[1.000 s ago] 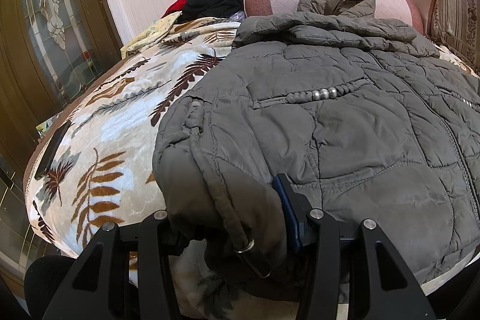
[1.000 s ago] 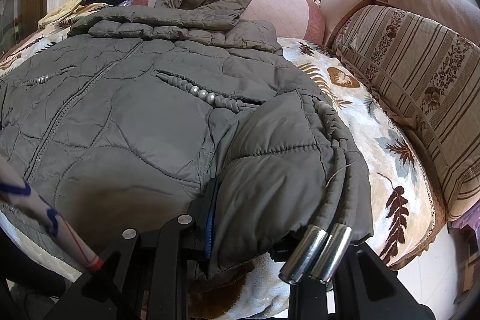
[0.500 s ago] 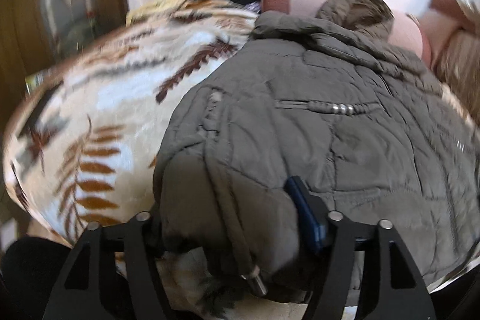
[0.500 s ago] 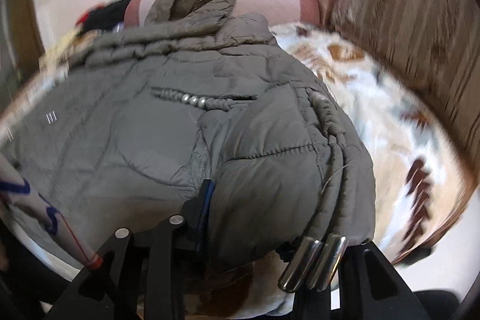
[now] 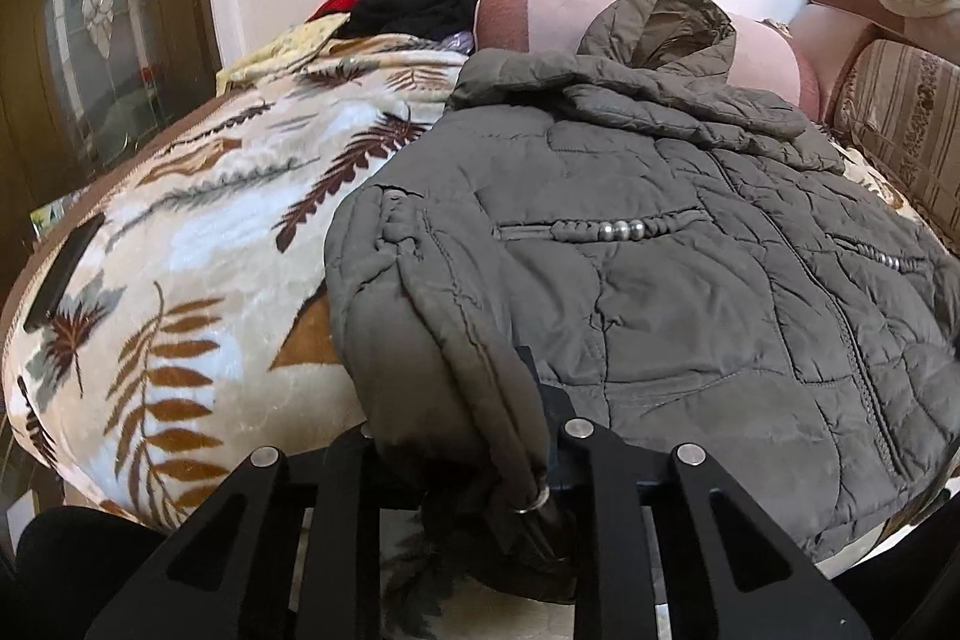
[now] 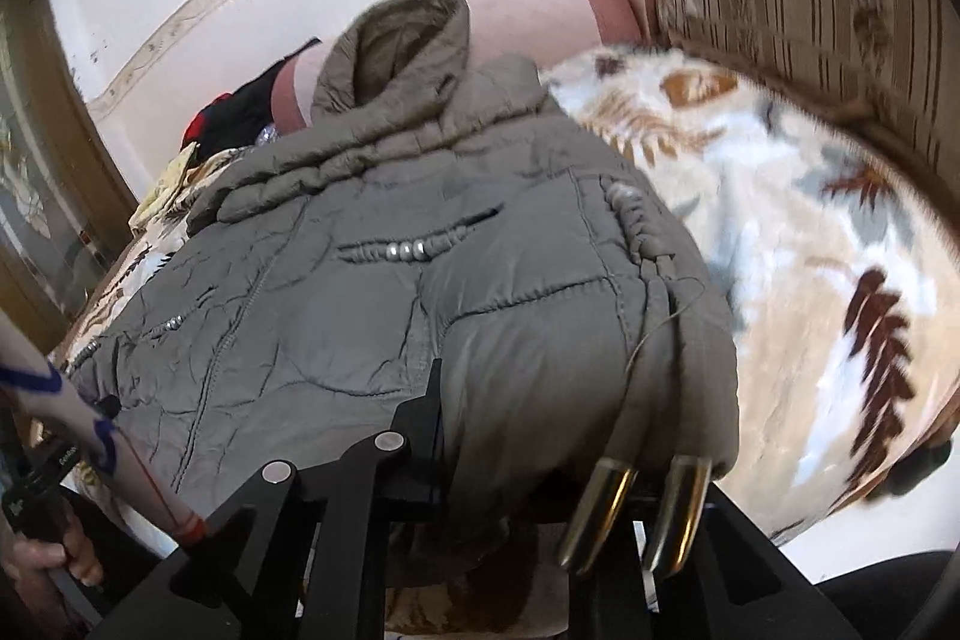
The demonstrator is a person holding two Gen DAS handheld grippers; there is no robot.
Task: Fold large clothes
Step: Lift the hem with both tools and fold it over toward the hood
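Note:
A grey-olive quilted hooded jacket (image 5: 690, 292) lies front-up on the bed, its hood (image 5: 660, 22) against a pink bolster. My left gripper (image 5: 456, 400) is at the jacket's near left hem corner. Its jaws are closing with the bunched hem and a ringed drawstring (image 5: 534, 499) pinched between them. My right gripper (image 6: 540, 430) is at the near right hem corner of the jacket (image 6: 360, 316), jaws closing on the padded hem. Two metal cord ends (image 6: 636, 514) dangle over its right finger, which the fabric hides.
A leaf-print blanket (image 5: 180, 280) covers the bed, with a flat black object (image 5: 60, 280) near its left edge. Dark and red clothes (image 5: 432, 1) are piled beside the pink bolster (image 5: 528, 10). A striped sofa back (image 5: 900, 112) runs along the right. A person's hand (image 6: 48, 550) shows low left.
Both grippers widened briefly, then narrowed on the hem corners. The right gripper has rolled, so the jacket now appears tilted in its view. The jacket stays spread on the bed.

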